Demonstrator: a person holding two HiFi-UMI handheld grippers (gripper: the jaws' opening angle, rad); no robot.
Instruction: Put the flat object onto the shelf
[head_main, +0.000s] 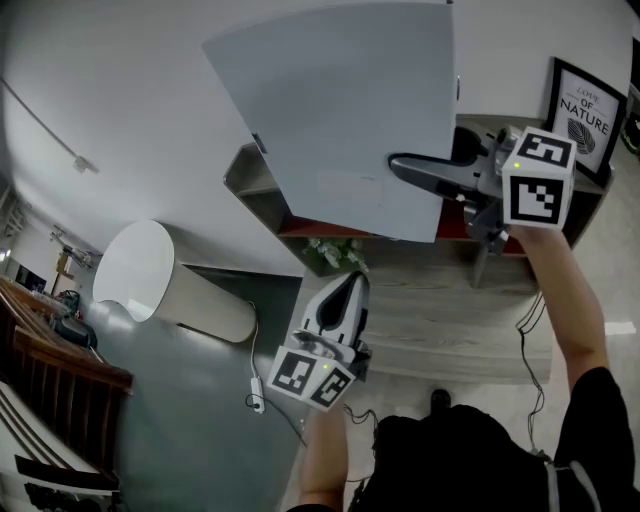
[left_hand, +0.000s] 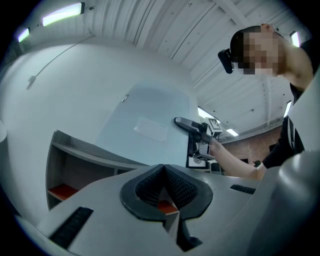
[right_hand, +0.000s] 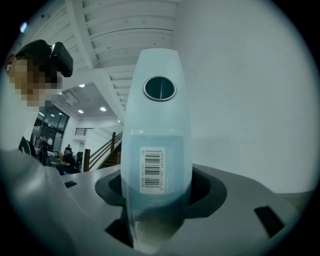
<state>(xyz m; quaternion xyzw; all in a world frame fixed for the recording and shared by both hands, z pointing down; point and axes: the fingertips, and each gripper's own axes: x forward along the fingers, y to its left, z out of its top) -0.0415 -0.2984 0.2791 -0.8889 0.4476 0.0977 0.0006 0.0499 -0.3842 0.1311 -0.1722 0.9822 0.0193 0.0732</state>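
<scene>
Item: flat folder (head_main: 340, 110), pale blue-grey, translucent plastic. It is held in the air at 12 o'clock in the head view, above and in front of the shelf (head_main: 245, 170), not yet on it. Handling, as judged: light, thin, bendy rather than stiff, with a smooth skin likely to slip; best taken well in from an edge and carried flat. Right tongs (head_main: 400, 165) are clamped on its 3 o'clock edge. Left tongs (head_main: 345, 295), at 6 o'clock, are closed with nothing between them. Markings: white barcode label (right_hand: 152, 169), digits too small to read surely; round dark stud (right_hand: 160, 88) above it. Framed picture (head_main: 585, 115), at 2 o'clock, reads "LOVE OF NATURE".
</scene>
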